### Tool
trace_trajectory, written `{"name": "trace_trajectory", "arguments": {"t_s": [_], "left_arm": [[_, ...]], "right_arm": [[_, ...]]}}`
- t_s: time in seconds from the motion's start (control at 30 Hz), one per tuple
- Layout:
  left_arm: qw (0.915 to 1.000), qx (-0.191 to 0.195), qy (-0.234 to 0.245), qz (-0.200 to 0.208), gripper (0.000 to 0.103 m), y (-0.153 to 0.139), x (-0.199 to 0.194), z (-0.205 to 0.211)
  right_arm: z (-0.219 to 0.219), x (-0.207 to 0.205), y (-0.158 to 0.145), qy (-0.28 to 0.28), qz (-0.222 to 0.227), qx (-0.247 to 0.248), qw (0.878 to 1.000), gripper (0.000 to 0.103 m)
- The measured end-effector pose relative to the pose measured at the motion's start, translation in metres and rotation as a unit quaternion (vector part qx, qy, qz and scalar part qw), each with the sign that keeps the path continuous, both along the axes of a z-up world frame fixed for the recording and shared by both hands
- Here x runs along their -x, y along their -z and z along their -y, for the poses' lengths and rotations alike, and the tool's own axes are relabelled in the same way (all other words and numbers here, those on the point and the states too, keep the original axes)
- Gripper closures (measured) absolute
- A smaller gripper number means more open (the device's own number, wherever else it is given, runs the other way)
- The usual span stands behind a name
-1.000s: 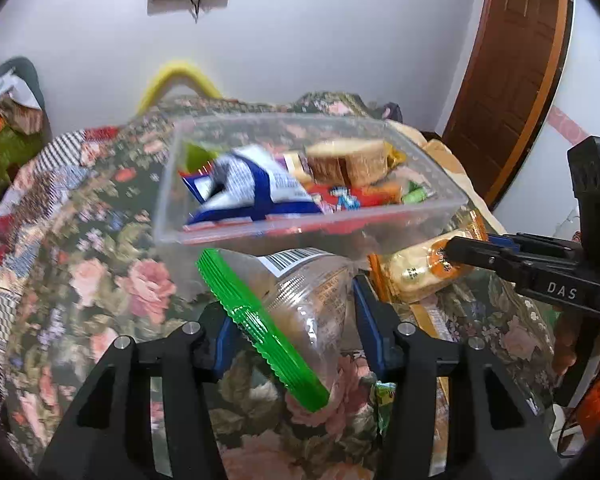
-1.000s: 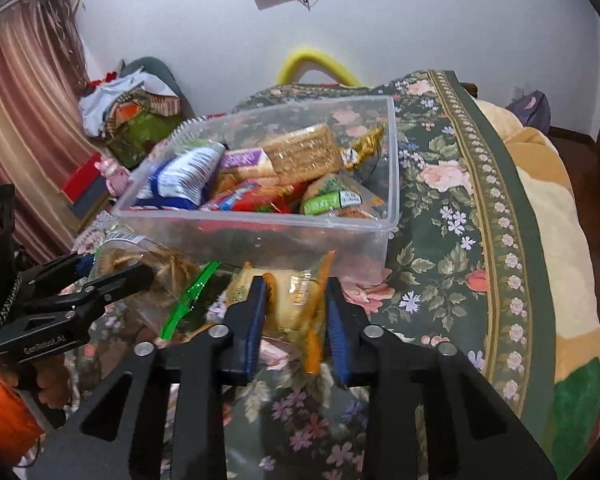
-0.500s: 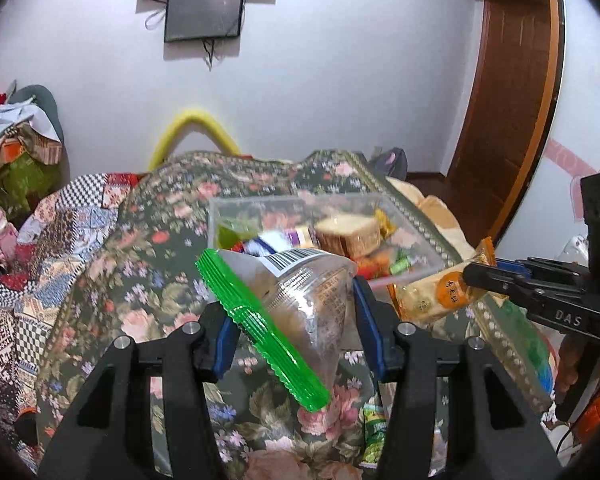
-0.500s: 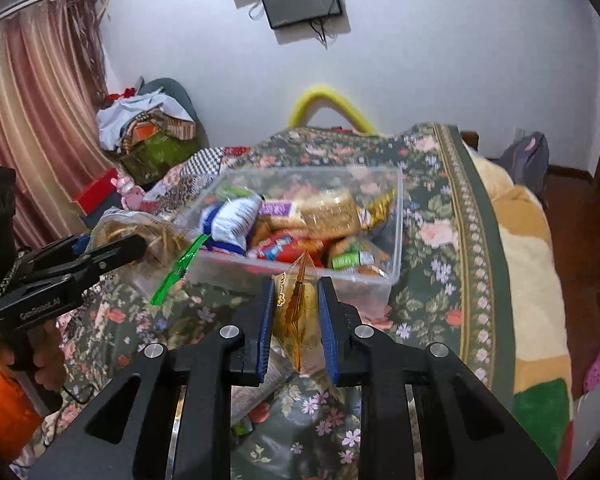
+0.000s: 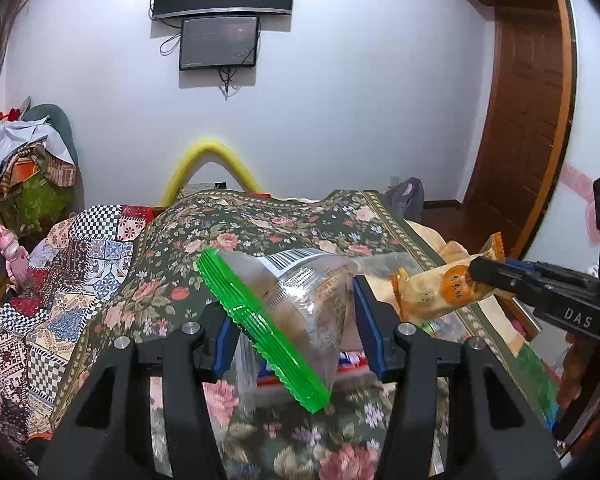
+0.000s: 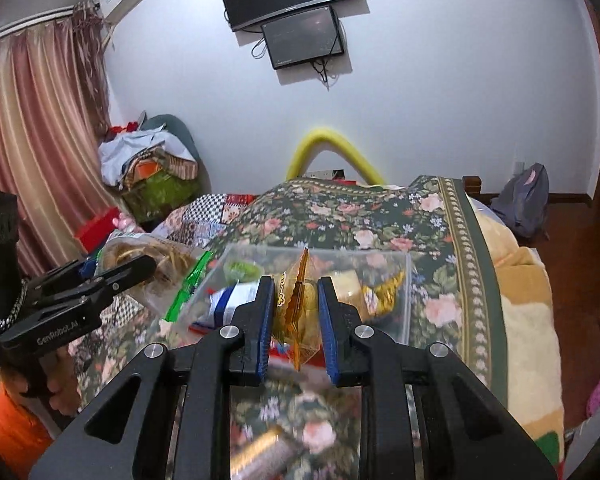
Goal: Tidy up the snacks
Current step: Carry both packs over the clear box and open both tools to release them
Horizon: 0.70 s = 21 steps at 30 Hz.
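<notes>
My left gripper (image 5: 294, 320) is shut on a clear snack bag with a green edge (image 5: 300, 304), held up above the flowered bed cover; the bag also shows in the right wrist view (image 6: 156, 268). My right gripper (image 6: 296, 316) is shut on an orange snack packet (image 6: 298, 312), also seen in the left wrist view (image 5: 440, 294). The clear plastic box (image 6: 404, 304) with several snacks in it sits on the bed below and beyond both grippers. In the left wrist view most of the box is hidden behind the bag.
The flowered bed cover (image 5: 260, 224) spans the bed, with a patchwork quilt (image 5: 80, 264) at the left. A loose snack (image 6: 260, 456) lies on the bed near me. A pile of clothes (image 6: 148, 168) is at the back left, a wooden door (image 5: 524, 120) at the right.
Both grippers have risen and pulled back with their snacks. The box now sits lower and smaller in both views, and more of the wall and screens shows.
</notes>
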<state>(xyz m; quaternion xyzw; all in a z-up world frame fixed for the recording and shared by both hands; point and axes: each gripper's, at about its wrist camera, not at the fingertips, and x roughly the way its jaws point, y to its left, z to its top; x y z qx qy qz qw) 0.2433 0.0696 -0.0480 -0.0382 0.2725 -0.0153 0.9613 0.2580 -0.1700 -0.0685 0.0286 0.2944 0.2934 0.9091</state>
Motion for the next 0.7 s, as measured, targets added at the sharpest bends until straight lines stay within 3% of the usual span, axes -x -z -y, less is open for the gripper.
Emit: {"name": "trace_trajectory", "arguments": {"t_s": [0.47, 0.7], "left_arm": [[0.9982, 0.008, -0.026, -0.053, 0.051, 0.043, -0.084, -0.015], [0.9966, 0.002, -0.024, -0.078, 0.049, 0.069, -0.104, -0.012]], "right_arm": [[-0.042, -0.060, 0.031, -0.001, -0.043, 0.009, 0.999, 0.083], [-0.053, -0.076, 0.053, -0.010, -0.063, 0.031, 0.997, 0.083]]}}
